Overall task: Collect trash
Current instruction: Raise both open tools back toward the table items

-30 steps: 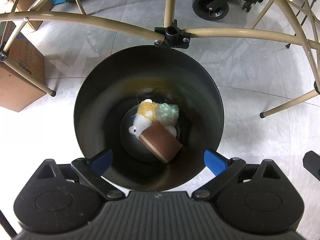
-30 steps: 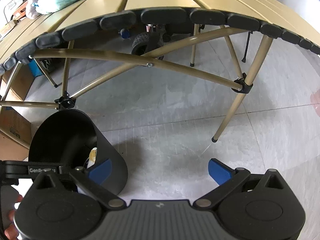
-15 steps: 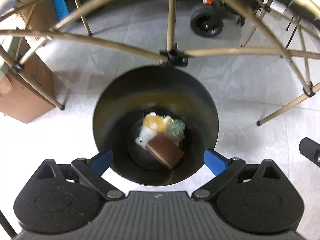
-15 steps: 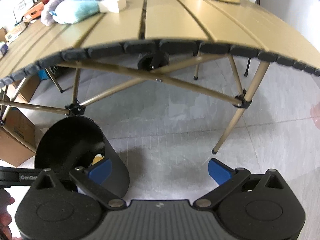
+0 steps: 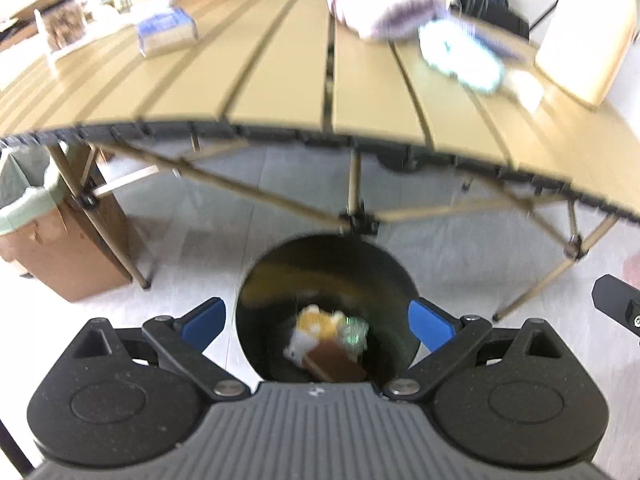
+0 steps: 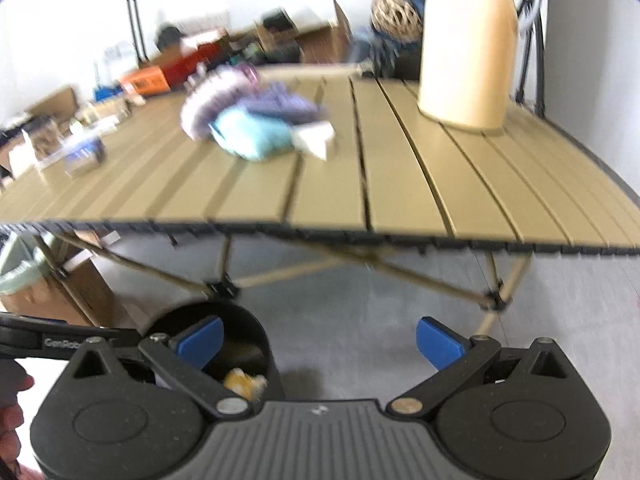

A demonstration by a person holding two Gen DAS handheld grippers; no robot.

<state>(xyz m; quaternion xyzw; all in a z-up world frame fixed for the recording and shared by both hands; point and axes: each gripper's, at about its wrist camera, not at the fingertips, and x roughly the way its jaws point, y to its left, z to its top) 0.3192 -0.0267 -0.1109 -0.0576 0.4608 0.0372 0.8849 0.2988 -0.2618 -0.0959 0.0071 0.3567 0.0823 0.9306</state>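
A black round bin stands on the floor under the front edge of a tan slatted table. Inside lie a brown sponge block, a yellow and white wad and a clear crumpled wrapper. My left gripper is open and empty, high above the bin. My right gripper is open and empty, to the right of the bin. On the table lie fluffy purple and teal cloths and a small white block.
A tall cream container stands at the table's far right. A small clear box lies on the table's left side. A cardboard box and a green-lined bin stand on the floor at left. Table legs cross beneath.
Both grippers have risen and tilted up, so the tabletop and its items have come into view. The bin looks smaller and lower. Both stay open and empty.
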